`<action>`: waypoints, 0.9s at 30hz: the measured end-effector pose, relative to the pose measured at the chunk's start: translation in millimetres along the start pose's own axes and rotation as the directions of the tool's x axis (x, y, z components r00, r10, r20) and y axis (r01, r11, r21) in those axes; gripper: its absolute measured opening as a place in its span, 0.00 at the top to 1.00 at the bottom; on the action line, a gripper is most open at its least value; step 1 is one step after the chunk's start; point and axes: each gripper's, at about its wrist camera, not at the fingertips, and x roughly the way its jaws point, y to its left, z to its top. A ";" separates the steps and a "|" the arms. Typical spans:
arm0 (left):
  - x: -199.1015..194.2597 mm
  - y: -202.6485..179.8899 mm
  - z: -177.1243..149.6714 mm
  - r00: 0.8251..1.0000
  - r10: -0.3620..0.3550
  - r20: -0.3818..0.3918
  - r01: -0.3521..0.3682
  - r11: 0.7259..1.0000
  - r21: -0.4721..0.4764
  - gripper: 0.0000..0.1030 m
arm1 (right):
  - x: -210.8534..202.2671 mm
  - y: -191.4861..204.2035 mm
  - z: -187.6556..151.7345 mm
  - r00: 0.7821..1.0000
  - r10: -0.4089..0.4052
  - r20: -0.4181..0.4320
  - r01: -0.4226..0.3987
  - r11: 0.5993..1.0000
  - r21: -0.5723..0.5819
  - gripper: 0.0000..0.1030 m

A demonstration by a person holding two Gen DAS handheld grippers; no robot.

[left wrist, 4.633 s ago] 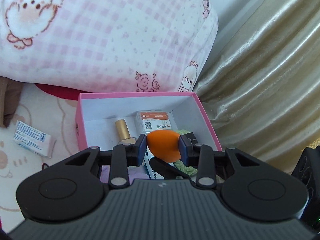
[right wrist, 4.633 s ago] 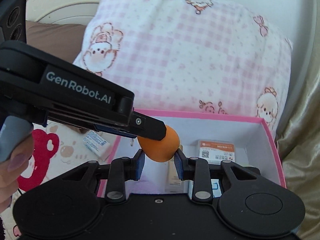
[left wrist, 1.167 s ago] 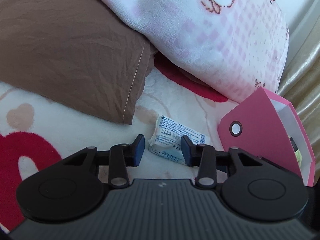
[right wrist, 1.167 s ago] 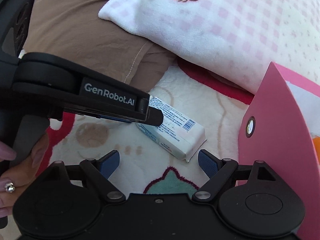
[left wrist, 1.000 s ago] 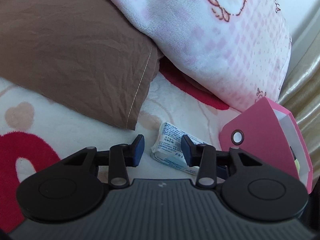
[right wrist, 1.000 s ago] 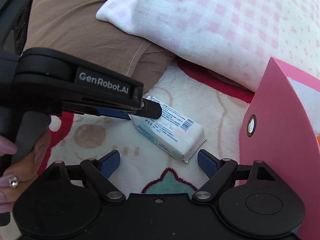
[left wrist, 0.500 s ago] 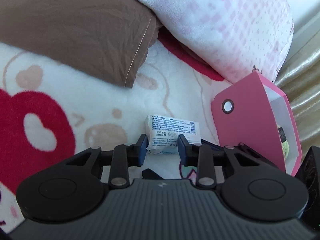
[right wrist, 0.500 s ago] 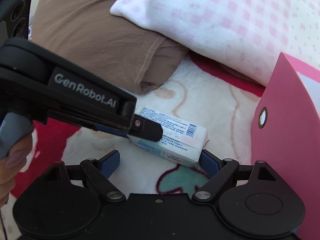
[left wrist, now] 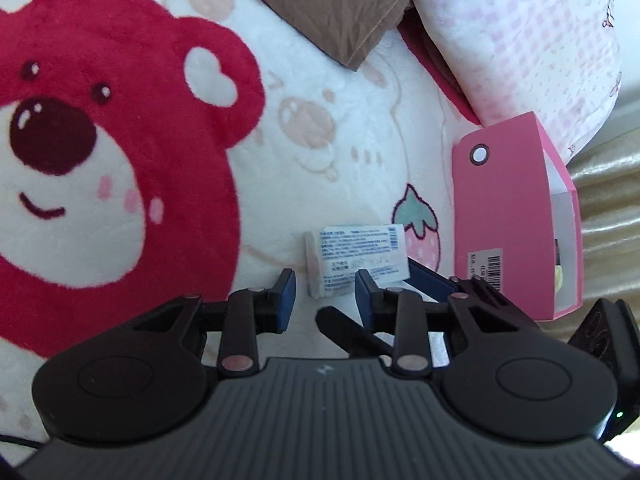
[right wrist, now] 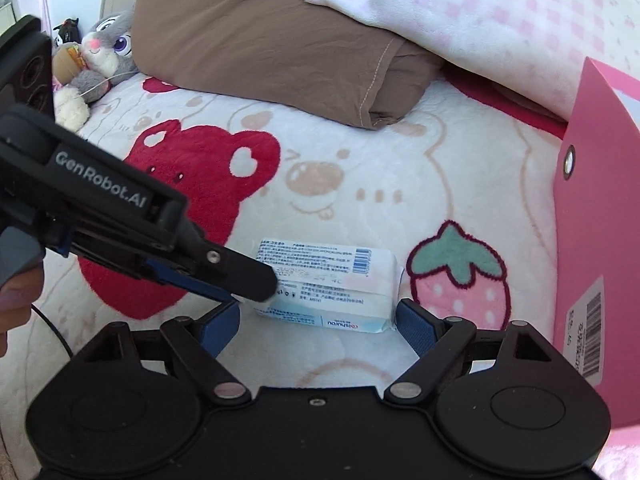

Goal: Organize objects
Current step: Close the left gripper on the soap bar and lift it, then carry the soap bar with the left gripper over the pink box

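Observation:
A white and blue tissue pack (left wrist: 356, 254) lies on the bear-print blanket, left of the pink box (left wrist: 508, 216). It also shows in the right wrist view (right wrist: 332, 288). My left gripper (left wrist: 325, 294) is partly open just short of the pack, with one fingertip (right wrist: 250, 276) resting on the pack's left end. My right gripper (right wrist: 318, 320) is wide open with its blue pads on either side of the pack's near edge. The pink box (right wrist: 592, 208) stands at the right.
A brown pillow (right wrist: 272, 36) and a pink checked pillow (right wrist: 500, 12) lie behind. A grey plush rabbit (right wrist: 100, 56) sits at the far left. A gold curtain (left wrist: 608, 240) hangs right of the box.
Both grippers have pulled back and tilted down. The left gripper's jaws have widened and the pack now lies ahead of its fingertips. The right gripper stays wide open around the pack.

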 end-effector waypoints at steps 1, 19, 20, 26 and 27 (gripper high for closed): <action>-0.8 -0.2 2.1 0.999 0.025 0.025 -0.026 1.000 0.009 0.70 | -0.5 0.1 -0.1 1.000 0.002 0.000 -0.002 1.000 -0.002 0.14; -11.5 -36.4 -10.0 0.992 0.011 0.124 -0.017 0.999 0.042 0.77 | -10.2 21.7 -5.2 0.990 -0.092 0.106 0.104 0.988 -0.112 0.19; -19.0 -43.7 -13.1 0.990 0.011 0.138 -0.020 0.998 0.065 0.77 | -18.2 24.7 -3.9 0.988 -0.101 0.120 0.116 0.986 -0.120 0.19; -69.4 -86.8 -29.0 0.978 -0.050 0.204 0.019 0.988 0.154 0.76 | -80.9 36.6 7.4 0.970 -0.141 0.199 0.178 0.967 -0.182 0.19; -75.8 -96.8 -27.8 0.977 -0.057 0.204 0.022 0.985 0.170 0.76 | -91.2 37.1 10.9 0.966 -0.153 0.210 0.196 0.960 -0.201 0.19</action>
